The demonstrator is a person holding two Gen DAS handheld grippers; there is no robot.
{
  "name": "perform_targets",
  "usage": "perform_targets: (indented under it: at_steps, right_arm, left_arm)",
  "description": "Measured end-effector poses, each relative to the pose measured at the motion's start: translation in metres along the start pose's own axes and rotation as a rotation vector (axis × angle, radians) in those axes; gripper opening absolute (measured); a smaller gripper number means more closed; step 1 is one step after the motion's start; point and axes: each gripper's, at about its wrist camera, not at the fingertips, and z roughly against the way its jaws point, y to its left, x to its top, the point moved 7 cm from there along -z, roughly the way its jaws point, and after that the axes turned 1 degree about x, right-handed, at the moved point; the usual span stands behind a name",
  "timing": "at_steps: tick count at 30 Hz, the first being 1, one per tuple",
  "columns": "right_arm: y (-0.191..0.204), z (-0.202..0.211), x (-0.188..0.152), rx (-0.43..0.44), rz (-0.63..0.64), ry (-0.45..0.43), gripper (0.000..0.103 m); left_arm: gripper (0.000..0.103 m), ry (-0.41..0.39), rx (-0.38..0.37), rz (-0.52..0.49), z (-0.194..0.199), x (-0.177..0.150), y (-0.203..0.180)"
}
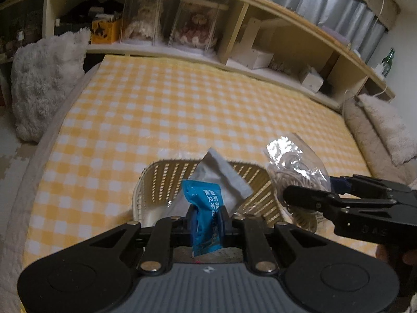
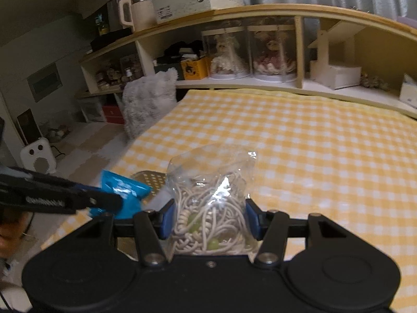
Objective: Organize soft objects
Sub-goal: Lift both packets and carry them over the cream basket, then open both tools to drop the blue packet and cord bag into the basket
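Nearest in the left wrist view, the left hand-held gripper (image 1: 207,224) is clamped on a blue packet (image 1: 204,208) with white printed characters, its two blue pads pressing the packet's sides so it stands upright between them. In the right wrist view, the right hand-held gripper (image 2: 209,219) is clamped on a clear plastic bag (image 2: 211,203) full of tangled beige cord with a few green beads, the bag's crinkled top rising above the fingers.

Just beyond the left gripper sits a cream slatted basket (image 1: 156,180) on the bed, with a white-grey pouch (image 1: 224,174) leaning inside it behind the blue packet. The packet is held over the basket's near edge. The bag of cord hangs just beside the basket's right side, and in the right wrist view it covers most of the basket.

The bed is covered by a yellow-and-white checked cloth (image 1: 169,104). A fluffy white cushion (image 1: 44,83) stands off its left edge, and another fluffy cushion (image 1: 385,125) lies along its right edge.

Farthest back, a wooden shelf (image 1: 234,26) runs behind the bed, holding two dolls in clear cases (image 1: 169,20), an orange box (image 1: 103,30) and white boxes (image 1: 252,54). A green bottle (image 1: 388,61) stands at its right end.
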Motion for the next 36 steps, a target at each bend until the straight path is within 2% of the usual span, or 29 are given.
perform_targets:
  at_steps: [2, 4, 6, 8, 13, 19, 24, 31, 34, 36]
  right_arm:
    - [0.008, -0.008, 0.0, 0.02, -0.025, 0.014, 0.056]
    - [0.014, -0.015, -0.002, 0.035, -0.06, 0.03, 0.056]
    - [0.018, -0.023, -0.006, 0.045, -0.094, 0.049, 0.056]
    - [0.02, -0.032, -0.011, 0.044, -0.117, 0.077, 0.056]
    - [0.019, -0.05, -0.02, -0.021, -0.119, 0.1, 0.056]
    - [0.02, -0.072, -0.028, -0.105, -0.068, 0.134, 0.056]
    - [0.028, -0.082, -0.033, -0.165, 0.034, 0.132, 0.056]
    - [0.032, -0.085, -0.036, -0.182, 0.081, 0.138, 0.057]
    - [0.033, -0.083, -0.036, -0.176, 0.084, 0.145, 0.06]
    - [0.032, -0.08, -0.036, -0.162, 0.064, 0.152, 0.065]
  left_arm:
    - [0.018, 0.028, 0.019, 0.002, -0.008, -0.004, 0.005]
    - [0.027, 0.066, 0.052, 0.03, -0.014, -0.008, 0.013]
    - [0.042, 0.067, 0.062, 0.052, -0.012, -0.01, 0.02]
    - [0.048, 0.057, 0.057, 0.078, -0.007, -0.011, 0.025]
    - [0.048, 0.022, 0.038, 0.113, 0.007, -0.008, 0.033]
    - [0.049, 0.007, 0.042, 0.061, 0.013, -0.006, 0.021]
    - [0.049, 0.001, 0.043, -0.004, 0.011, -0.006, 0.01]
    - [0.056, -0.008, 0.042, 0.002, 0.011, -0.004, 0.004]
    - [0.057, -0.008, 0.042, 0.0, 0.011, -0.003, 0.003]
    - [0.059, -0.012, 0.045, 0.0, 0.012, -0.001, 0.004]
